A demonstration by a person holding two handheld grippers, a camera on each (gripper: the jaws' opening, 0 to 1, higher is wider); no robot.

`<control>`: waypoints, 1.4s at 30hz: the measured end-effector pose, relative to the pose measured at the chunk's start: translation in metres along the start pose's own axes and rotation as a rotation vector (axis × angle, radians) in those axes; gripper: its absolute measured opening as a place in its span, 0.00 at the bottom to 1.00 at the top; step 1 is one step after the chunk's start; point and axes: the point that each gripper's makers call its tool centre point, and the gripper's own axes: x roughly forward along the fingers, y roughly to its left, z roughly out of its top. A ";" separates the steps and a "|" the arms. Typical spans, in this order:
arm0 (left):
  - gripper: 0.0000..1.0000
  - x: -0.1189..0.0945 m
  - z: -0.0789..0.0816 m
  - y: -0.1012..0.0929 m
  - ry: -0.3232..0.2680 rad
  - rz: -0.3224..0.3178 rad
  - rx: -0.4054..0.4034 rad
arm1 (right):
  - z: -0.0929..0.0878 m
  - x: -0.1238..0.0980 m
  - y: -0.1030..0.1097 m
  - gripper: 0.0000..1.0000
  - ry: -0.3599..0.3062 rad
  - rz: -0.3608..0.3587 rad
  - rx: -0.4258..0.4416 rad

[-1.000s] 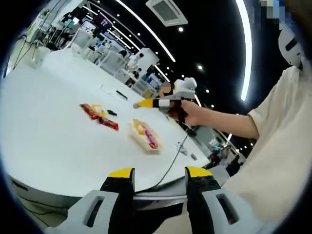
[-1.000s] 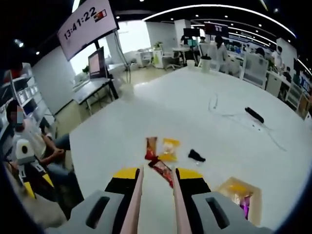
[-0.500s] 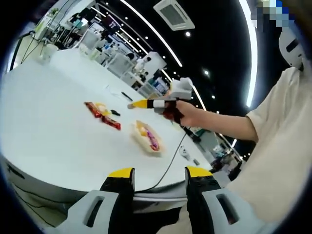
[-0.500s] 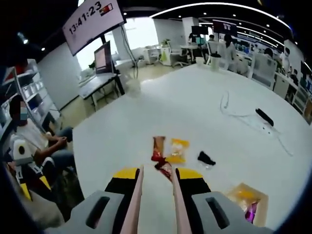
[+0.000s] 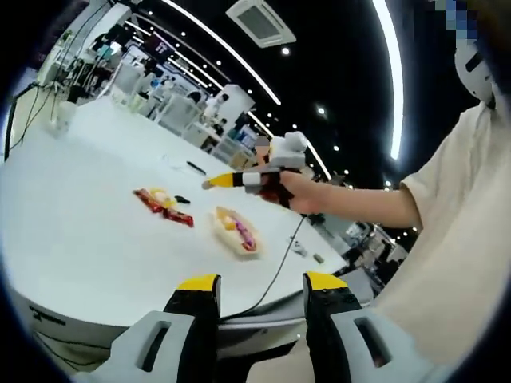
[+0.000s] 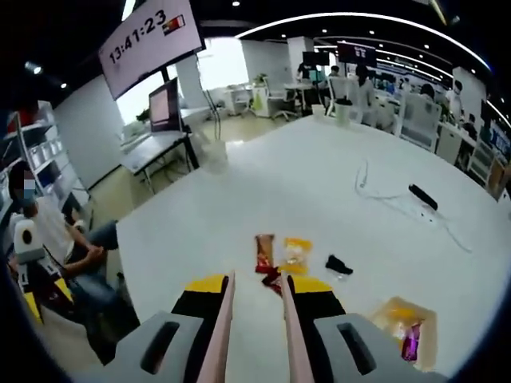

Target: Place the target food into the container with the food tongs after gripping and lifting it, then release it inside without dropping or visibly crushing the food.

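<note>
Several food packets lie on the white table: a red one, a yellow one and a second red one just past the tong tips. My right gripper is shut on the food tongs, whose pale arms stand apart with nothing between them. The tan container at the lower right holds yellow and purple packets. In the left gripper view a hand holds the right gripper above the packets and the container. My left gripper hangs open off the table's near edge.
A small black object lies right of the yellow packet. A black bar with a thin cable lies farther back. A dark cable runs off the table edge. A person sits at the left, and a cup stands far off.
The right gripper with the tongs has edged out over the table toward the packets. Both views have shifted slightly. Nothing was picked up.
</note>
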 end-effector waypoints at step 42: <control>0.42 0.054 0.009 -0.065 -0.018 0.207 0.170 | -0.008 0.014 -0.070 0.29 -0.059 0.223 -0.199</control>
